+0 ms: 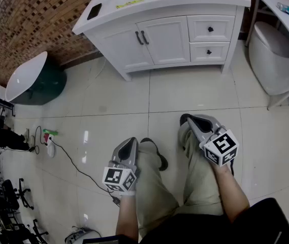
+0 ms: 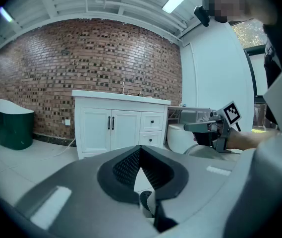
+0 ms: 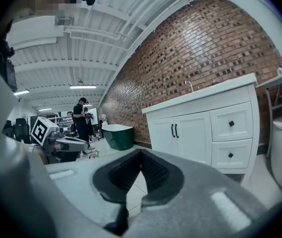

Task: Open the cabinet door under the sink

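White panelled cabinet door (image 1: pixel 167 40), slim black handles (image 1: pixel 142 37)

The left gripper (image 1: pixel 128 145) and right gripper (image 1: pixel 191 121) are seen as grey shells with black ribbed jaws and black-and-white marker cubes (image 1: pixel 119 179), and khaki trousers (image 1: pixel 157 197) and dark shoes (image 1: pixel 162 161) are worn.

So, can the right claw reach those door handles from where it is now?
Probably not yet. The right claw sits well short of the door handles, with open floor tiles between. Nothing blocks the way, so stepping closer should do it.
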`<control>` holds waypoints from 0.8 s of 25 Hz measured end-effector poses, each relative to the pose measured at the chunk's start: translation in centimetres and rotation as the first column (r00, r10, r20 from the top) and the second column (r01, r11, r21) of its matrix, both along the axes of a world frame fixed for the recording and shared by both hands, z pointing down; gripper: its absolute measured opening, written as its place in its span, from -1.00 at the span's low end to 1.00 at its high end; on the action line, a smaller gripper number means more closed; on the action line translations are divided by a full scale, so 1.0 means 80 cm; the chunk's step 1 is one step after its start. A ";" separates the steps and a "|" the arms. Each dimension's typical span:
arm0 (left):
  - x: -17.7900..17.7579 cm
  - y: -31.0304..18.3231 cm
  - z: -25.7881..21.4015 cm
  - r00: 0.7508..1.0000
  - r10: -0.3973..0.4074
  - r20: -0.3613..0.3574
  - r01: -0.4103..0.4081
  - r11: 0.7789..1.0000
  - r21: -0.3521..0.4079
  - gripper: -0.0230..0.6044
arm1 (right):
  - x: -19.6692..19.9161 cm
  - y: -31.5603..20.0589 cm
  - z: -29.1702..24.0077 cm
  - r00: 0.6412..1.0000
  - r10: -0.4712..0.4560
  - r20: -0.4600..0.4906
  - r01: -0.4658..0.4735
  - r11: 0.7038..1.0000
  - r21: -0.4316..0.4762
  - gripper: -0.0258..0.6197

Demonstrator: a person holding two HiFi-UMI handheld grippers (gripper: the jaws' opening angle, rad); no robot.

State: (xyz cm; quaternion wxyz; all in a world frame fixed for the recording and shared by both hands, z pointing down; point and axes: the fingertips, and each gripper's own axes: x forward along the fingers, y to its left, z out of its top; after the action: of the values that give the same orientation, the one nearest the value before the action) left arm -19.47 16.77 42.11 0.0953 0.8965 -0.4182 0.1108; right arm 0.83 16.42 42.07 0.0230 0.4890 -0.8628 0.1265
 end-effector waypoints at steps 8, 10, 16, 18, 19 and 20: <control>0.026 -0.057 0.014 0.999 0.011 0.052 -0.009 0.999 -0.033 -0.87 | 0.034 -0.065 0.004 1.000 0.027 -0.010 -0.027 0.999 -0.040 -0.95; 0.028 -0.068 0.011 0.996 0.009 0.089 -0.006 0.999 -0.036 -0.87 | 0.039 -0.078 0.002 1.000 0.029 -0.011 -0.030 0.999 -0.043 -0.95; 0.046 -0.091 -0.026 0.999 0.029 -0.033 -0.027 0.998 0.062 -0.87 | 0.058 -0.111 -0.002 0.996 0.044 -0.076 -0.047 0.998 -0.038 -0.95; 0.053 -0.100 -0.021 0.998 0.039 -0.048 -0.035 0.996 0.076 -0.87 | 0.060 -0.121 -0.001 0.995 0.051 -0.082 -0.055 0.998 -0.039 -0.95; 0.056 -0.106 -0.014 0.997 0.046 -0.056 -0.042 0.996 0.075 -0.87 | 0.061 -0.125 -0.001 0.995 0.053 -0.082 -0.057 0.998 -0.040 -0.95; 0.061 -0.113 -0.007 0.996 0.054 -0.067 -0.049 0.996 0.073 -0.87 | 0.061 -0.129 -0.001 0.995 0.053 -0.079 -0.057 0.998 -0.041 -0.95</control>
State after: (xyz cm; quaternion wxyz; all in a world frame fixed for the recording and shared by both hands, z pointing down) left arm -14.61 7.76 41.55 0.0749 0.9130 -0.3952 0.0674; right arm 5.70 6.07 42.03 0.0637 0.5165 -0.8445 0.1268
